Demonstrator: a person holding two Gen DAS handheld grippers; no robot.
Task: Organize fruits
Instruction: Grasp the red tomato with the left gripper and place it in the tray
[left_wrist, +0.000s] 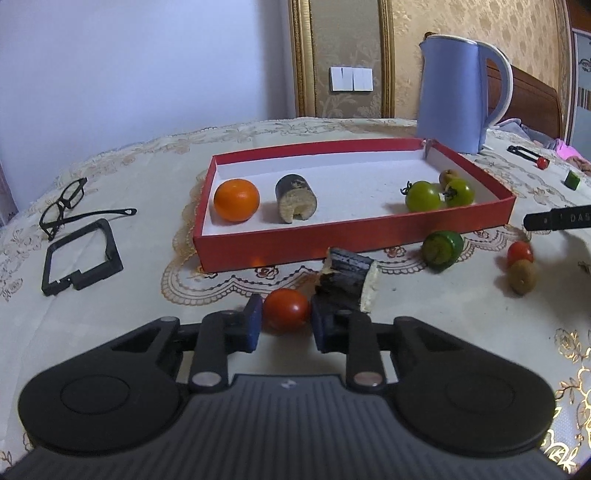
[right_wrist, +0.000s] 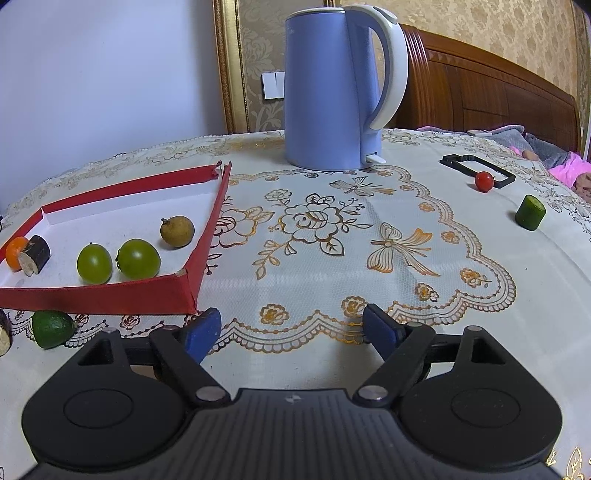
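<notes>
Flanking a red tomato (left_wrist: 286, 308) on the cloth, the left gripper (left_wrist: 286, 325) seems clenched on it, though contact is hard to judge. Beyond, the red box (left_wrist: 354, 236) holds an orange (left_wrist: 236, 199) and green tomatoes (left_wrist: 423, 195). The right gripper (right_wrist: 291, 330) hangs spread over bare cloth.

Grippers low over table.
Left gripper (left_wrist: 286, 325): blue pads (left_wrist: 254, 321) close either side of a tomato (left_wrist: 286, 308), seemingly touching it. Right gripper (right_wrist: 291, 330): jaws spread wide, holding nothing.
</notes>
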